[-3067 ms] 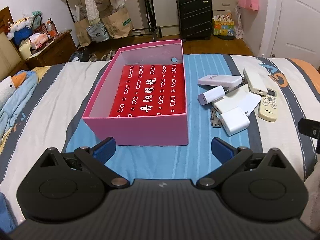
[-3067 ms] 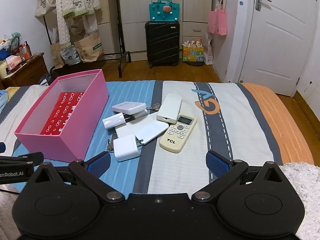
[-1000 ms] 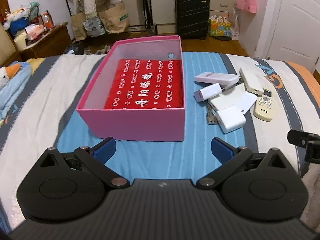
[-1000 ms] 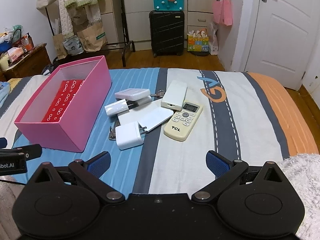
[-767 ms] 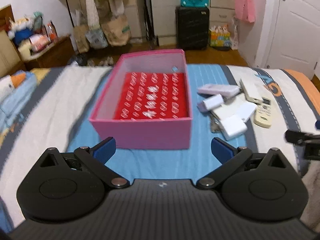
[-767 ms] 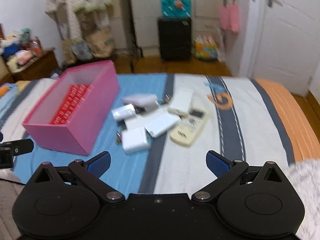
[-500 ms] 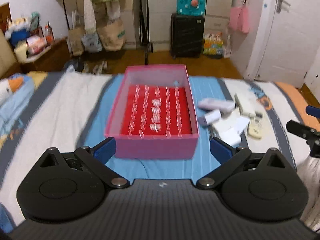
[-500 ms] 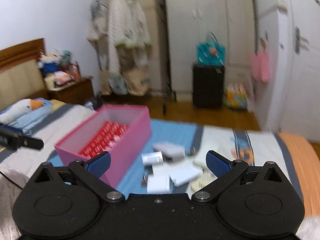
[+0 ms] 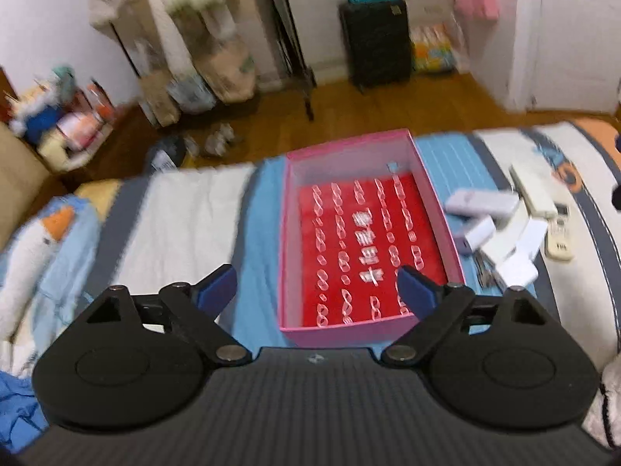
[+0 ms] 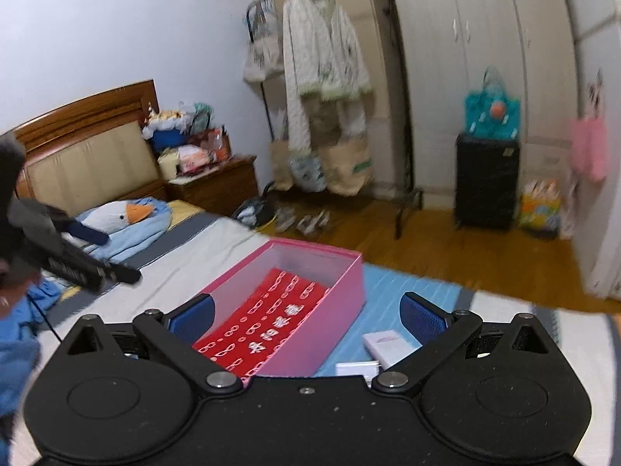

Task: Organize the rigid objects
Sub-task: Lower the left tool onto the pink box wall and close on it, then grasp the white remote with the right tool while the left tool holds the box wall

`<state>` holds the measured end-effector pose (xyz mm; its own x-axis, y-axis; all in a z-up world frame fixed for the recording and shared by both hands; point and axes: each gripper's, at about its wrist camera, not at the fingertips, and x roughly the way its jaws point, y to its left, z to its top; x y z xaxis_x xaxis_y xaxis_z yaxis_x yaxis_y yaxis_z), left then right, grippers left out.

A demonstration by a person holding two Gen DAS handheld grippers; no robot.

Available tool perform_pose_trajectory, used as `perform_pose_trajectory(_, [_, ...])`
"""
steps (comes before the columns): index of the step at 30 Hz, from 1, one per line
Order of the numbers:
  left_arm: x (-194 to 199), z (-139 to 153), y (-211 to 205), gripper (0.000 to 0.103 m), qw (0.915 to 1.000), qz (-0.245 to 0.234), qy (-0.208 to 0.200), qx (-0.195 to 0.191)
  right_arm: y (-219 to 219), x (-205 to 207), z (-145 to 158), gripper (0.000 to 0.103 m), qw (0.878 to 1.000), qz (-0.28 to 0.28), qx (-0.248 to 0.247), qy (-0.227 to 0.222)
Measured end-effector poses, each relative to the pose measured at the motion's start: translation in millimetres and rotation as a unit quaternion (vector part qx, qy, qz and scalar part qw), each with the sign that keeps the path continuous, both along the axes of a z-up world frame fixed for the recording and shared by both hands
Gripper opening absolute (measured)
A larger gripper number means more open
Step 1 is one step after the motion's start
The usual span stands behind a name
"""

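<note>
Both views blurred. Left tool (image 9: 315,285) hangs above the bed (image 9: 186,209), pointing down at the near end of the pink box (image 9: 289,233); its blue fingertips (image 9: 217,283) are spread but closing, nothing between them, no contact with anything. Right tool (image 10: 306,316) is also spread wide and empty, pointing more level across the room, with the box's near corner below and between its fingers.

Pink box sits open on the blue-striped part of the bed, a red sheet with white print (image 9: 365,248) flat on its bottom. Task items are all outside the box, clustered just beside its right wall on the bed: a long white device (image 9: 479,202), a small white plug-type adapter (image 9: 479,233), a white square charger (image 9: 518,270), flat white cards or boxes (image 9: 516,229) piled between them, a white bar-shaped item (image 9: 531,190), and a cream remote control (image 9: 559,233) at the outer edge. Several touch or overlap; exact stacking unclear from blur. In the right wrist view only two white items (image 10: 386,341) show, by the box's right side.

Goose plush (image 9: 35,240) on blue fabric lies at the left of the bed. Black suitcase (image 9: 374,44) stands on the floor beyond.
</note>
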<state>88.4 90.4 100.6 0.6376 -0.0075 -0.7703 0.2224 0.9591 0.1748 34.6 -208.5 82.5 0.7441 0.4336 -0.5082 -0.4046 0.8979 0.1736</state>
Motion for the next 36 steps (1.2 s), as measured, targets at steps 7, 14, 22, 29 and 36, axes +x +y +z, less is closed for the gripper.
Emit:
perform_pose_trajectory(7, [62.6,-53.6,10.0,0.062,0.9994,0.019,0.026,-0.008,6.5,62.6,-24.3,0.1,0.999,0.001,-0.006,0.05])
perform_pose_trajectory(14, [131.1,-112.2,41.0,0.036,0.9944,0.073,0.063,-0.043,6.2,99.8,-54.6,0.099,0.997,0.004,0.007,0.083])
perform_pose_trajectory(22, [190.4,-162.1,51.6,0.034,0.9769,0.123,0.142,-0.102,2.5,151.3,-101.6,0.083,0.995,0.037,-0.032,0.089])
perform_pose_trajectory(29, [189.4,-172.9,56.2,0.009,0.9809,0.135,0.111,-0.084,-27.5,155.5,-139.4,0.075,0.99,0.035,-0.048,0.131])
perform_pose_trajectory(36, [195.3,-175.5,75.5,0.006,0.9734,0.135,0.086,-0.164,-56.8,178.7,-158.5,0.066,0.977,-0.015,0.034,0.21])
